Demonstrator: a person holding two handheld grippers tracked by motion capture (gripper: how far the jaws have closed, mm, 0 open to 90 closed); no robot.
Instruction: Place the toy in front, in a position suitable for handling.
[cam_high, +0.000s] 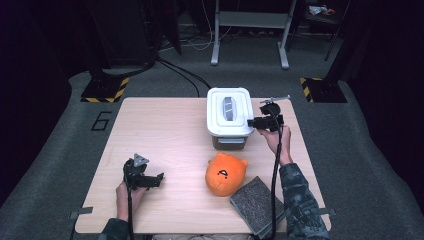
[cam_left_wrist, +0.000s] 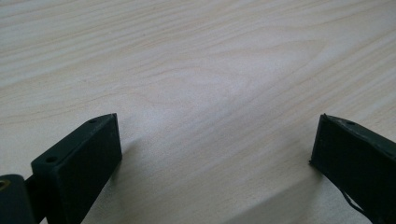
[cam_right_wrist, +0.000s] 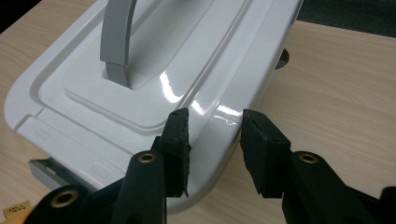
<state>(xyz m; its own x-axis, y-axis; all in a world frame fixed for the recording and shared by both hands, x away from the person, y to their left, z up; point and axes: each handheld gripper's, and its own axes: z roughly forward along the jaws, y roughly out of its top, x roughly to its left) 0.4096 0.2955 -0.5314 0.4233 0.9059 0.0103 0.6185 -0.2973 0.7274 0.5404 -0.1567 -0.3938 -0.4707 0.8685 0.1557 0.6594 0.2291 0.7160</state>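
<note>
White box (cam_high: 229, 118) sits upper centre of the high view on the table (cam_high: 165, 135), lid (cam_right_wrist: 154, 70) on, grey handle (cam_right_wrist: 116, 37) on top. Right claw (cam_right_wrist: 212, 135) is at the lid's right rim near the front corner, jaws part spread, straddling the rim edge, one above the lid and one outside; not yet pinching, as far as I can tell. Left claw (cam_high: 145, 179) rests lower left over bare table, jaws spread wide, nothing between them. Orange plush toy (cam_high: 226, 173) and grey pad (cam_high: 257, 202) lie lower centre, well apart from the box. Likely step: grip the lid edge to lift it. To do it well, push deeper over the rim, close firmly, then lift straight up; the glossy plastic may slip. The left claw could steady the box.
</note>
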